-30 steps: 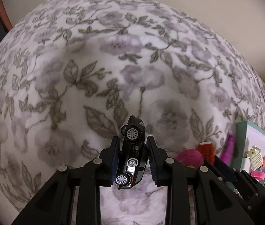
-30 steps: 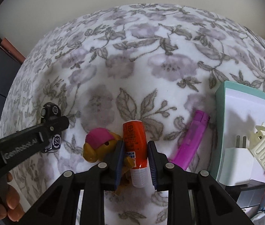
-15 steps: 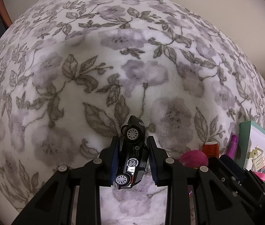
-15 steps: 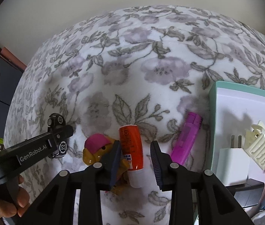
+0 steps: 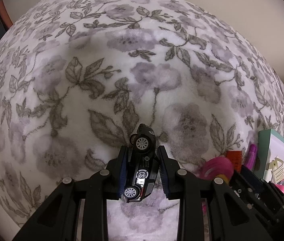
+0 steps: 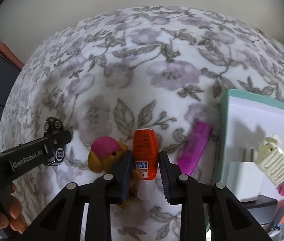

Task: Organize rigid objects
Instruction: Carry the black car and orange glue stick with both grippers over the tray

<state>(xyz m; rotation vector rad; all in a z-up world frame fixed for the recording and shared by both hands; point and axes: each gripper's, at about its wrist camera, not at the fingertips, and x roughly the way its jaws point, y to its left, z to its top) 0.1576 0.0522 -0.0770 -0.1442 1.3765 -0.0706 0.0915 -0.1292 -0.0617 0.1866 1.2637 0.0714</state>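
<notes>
L wrist view: your left hand-held gripper [image 5: 142, 172] is clamped on the black toy car [image 5: 140, 165], pads on roof and underside, so the car sits on its side with wheels facing the cam. Long axis runs along the fingers, one end poking out past the tips toward the floral blanket [image 5: 121, 76]. Nothing else near it; the teal tray [image 5: 270, 138] is well off to the right of the car. Grip looks centred, so don't re-squeeze.

R wrist view: right hand-held gripper [image 6: 145, 165] straddles the orange tube [image 6: 145, 150]. Jaws have just been closing; pads look to be at the tube's sides, a narrow gap may be left on the right, can't tell for sure. Tube lies flat on the blanket, long axis along the fingers, white cap end toward you, rounded end away. Dog figure w/ pink cap [image 6: 105, 154] is just left of the tube and touching the left finger; purple highlighter [image 6: 194, 146] lies between tube and tray. Before lifting, close fully on the tube's mid-body and go straight up so the dog isn't dragged. Tray already holds a white plug [image 6: 246, 172] and a cream clip [image 6: 274, 160].
</notes>
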